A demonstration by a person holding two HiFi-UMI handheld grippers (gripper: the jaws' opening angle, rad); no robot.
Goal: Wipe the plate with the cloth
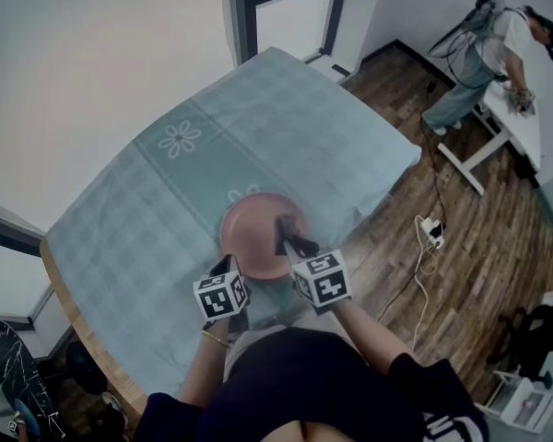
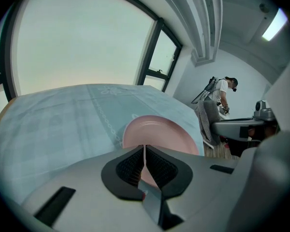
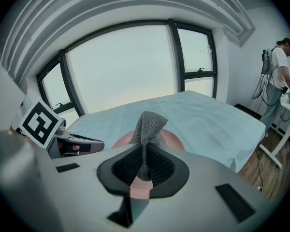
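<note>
Right now, pinching cloth [image 3: 147, 124] in right gripper [image 3: 145, 164]: pads clamped on its bunched neck, loose end poking past the tips. Keeping left gripper [image 2: 144, 154] pressed together on nothing, at 7 o'clock of plate [image 1: 258, 247]. Holding right tips over plate's 3 o'clock half. Seeing plate flat on table [image 1: 147, 201], toward its 6 o'clock edge.

Judging step as bringing cloth down to start the wipe. To do well:
- lower until loose end flattens on the pink face
- sweep overlapping circles, rim to centre
- keep hard jaw tips off the plate
- brace 7 o'clock rim with left, to stop skating on the tablecloth

Can't tell whether cloth touches plate, nor whether left touches rim. Near rim masked by gripper bodies in both gripper views. From the head view, cloth reads only as a dark smudge. Far off at 1 o'clock: person [image 1: 484, 53] at a white desk [image 1: 521, 127], irrelevant.
</note>
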